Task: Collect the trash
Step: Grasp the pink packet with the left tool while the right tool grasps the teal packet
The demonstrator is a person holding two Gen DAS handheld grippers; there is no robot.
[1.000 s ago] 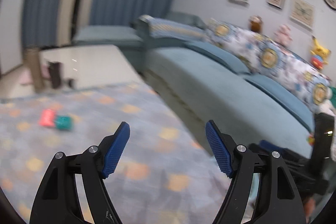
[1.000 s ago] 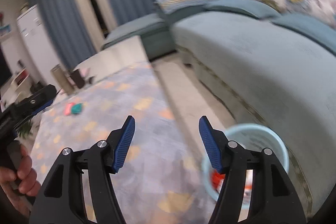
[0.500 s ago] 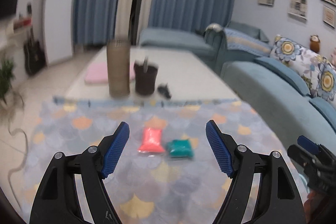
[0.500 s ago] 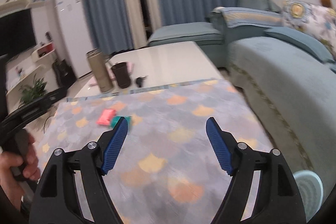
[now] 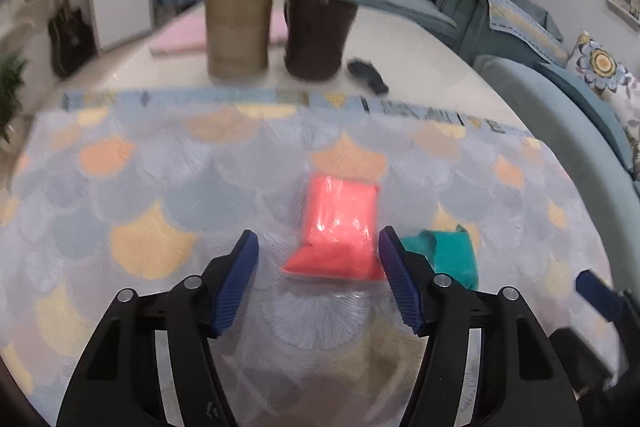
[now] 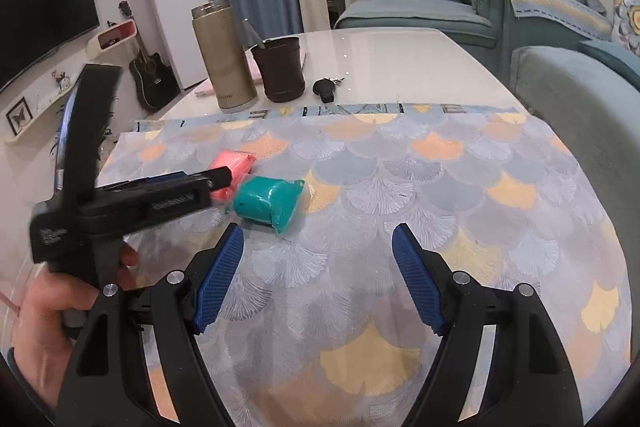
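We saw a dark cup (image 6: 281, 69) w/ a utensil inside, tan flask (image 6: 224, 57) beside it, left gripper (image 5: 318, 281) jaws closing around pink packet (image 5: 340, 227), not yet touching, right gripper (image 6: 318, 277) jaws apart, empty, teal packet (image 6: 268, 203) partly hidden in left view.

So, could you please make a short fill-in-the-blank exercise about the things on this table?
1. The left gripper is closing its fingers around the ____ packet.
2. The teal packet lies on the patterned ____.
3. The tall flask stands beside a dark ____.

Missing words: pink; cloth; cup
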